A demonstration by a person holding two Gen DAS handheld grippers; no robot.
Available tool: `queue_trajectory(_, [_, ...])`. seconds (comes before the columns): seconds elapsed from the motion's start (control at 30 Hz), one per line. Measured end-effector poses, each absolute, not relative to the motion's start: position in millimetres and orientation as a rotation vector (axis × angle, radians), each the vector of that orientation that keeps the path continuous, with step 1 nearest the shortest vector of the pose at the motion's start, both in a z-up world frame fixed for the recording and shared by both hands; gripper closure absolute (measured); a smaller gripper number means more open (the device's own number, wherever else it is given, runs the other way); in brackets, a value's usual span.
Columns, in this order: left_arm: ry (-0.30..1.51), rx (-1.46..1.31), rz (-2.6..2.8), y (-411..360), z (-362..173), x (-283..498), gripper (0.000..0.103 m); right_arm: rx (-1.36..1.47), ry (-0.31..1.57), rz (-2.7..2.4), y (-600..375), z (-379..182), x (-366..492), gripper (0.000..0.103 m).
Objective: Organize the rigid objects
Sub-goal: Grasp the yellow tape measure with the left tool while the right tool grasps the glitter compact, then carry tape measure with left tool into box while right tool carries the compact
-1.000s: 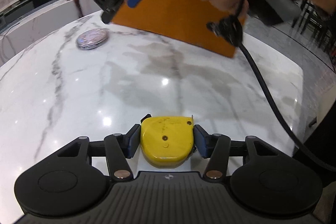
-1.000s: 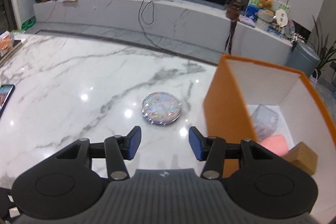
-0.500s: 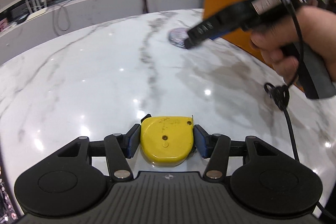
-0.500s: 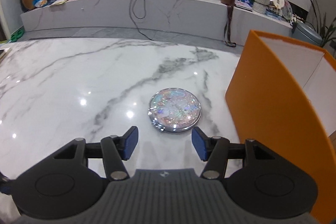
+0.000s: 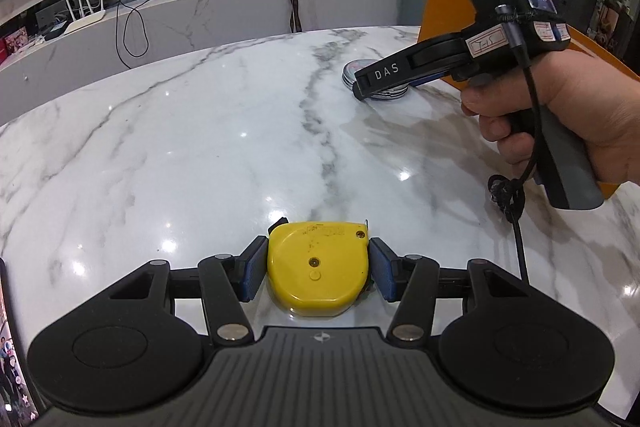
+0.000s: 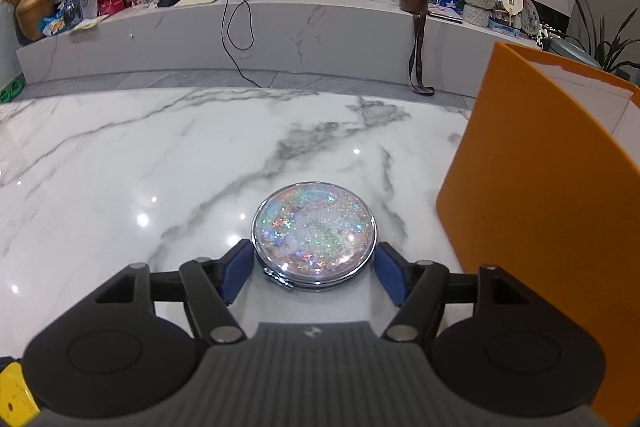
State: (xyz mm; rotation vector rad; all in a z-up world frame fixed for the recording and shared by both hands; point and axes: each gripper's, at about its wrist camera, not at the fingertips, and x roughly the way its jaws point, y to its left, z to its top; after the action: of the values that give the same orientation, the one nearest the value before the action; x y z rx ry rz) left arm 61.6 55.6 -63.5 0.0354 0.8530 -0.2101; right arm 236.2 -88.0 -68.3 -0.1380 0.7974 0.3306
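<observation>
Step in hand: the right gripper is straddling the round glitter compact, which is lying flat on the marble table just left of the orange box; judging by the task, the compact is being taken for the box.
Right tongs: the blue pads are sitting apart, one on each side of the compact's rim, with a sliver of table seeming to show on both sides, so nothing is being gripped yet.
Left tongs: the left gripper is sitting at the near edge of the table with its pads against both flanks of the yellow tape measure; it looks clamped on it.
Doing it well: the compact is low, smooth-rimmed and probably slippery, so the pads should be meeting it across its widest line, low on the metal rim, and closing squarely before any lift; the box wall is standing close on the right, so the lift needs to be clearing its top edge.
Watch for: the small hinge or catch at the compact's near-left edge, which could be tipping the grip if a pad lands on it.
Hidden: the inside of the box is showing only a strip of its pale far wall; its contents are out of sight.
Cut off: in the left wrist view the right gripper's black body is covering most of the compact.
Hard to tell: whether the tape measure is resting on the table or hanging just above it.
</observation>
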Motion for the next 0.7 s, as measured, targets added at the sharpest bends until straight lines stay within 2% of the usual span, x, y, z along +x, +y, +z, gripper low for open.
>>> queue_trajectory(0.2, [0.847, 0.034, -0.208, 55, -63, 62, 0.041, -0.125, 0.764, 0.336, -85, -73, 243, 0.029])
queue_trajectory(0.7, [0.852, 0.047, -0.182, 53, -60, 61, 0.042, -0.187, 0.755, 0.355, -75, -67, 236, 0.032])
